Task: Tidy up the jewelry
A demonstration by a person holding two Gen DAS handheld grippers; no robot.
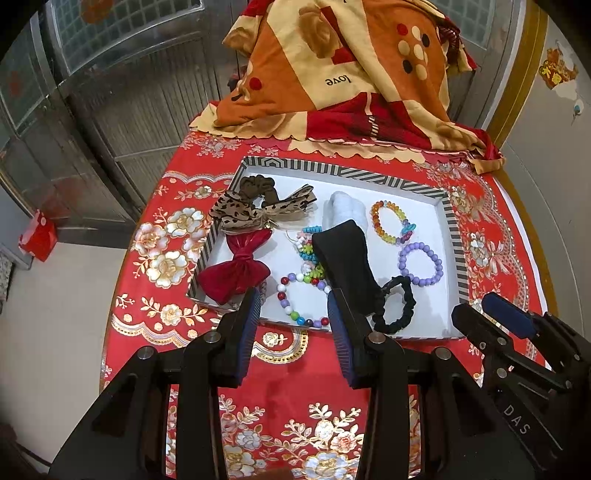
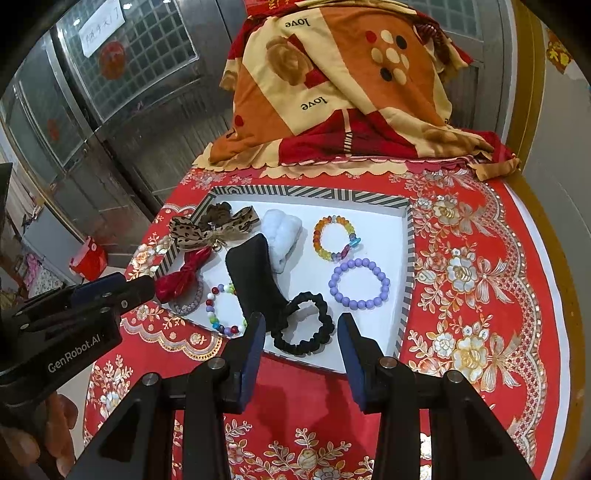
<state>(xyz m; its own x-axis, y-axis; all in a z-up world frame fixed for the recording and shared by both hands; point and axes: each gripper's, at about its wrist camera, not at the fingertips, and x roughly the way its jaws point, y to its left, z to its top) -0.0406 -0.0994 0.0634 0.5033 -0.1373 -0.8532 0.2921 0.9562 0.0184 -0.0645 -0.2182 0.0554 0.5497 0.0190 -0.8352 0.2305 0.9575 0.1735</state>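
Your right gripper [image 2: 301, 326] and left gripper [image 1: 293, 306] both hover with fingers parted and empty. Just beyond the right fingers, in the striped-rim white tray [image 2: 404, 258], lies the black ruffled fabric scrunchie [image 2: 301, 325]: light, soft, squashy. Pinch one side of its loop.

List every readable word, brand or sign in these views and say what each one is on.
"love": printed upside down on the patterned blanket, at two spots in the right wrist view.
"GenRobot.AI": on the left gripper's body.
"DAS": on the right gripper's body.
Handwritten paper sign on the glass door: too blurred to read.
Red and gold wall decoration: characters unreadable.
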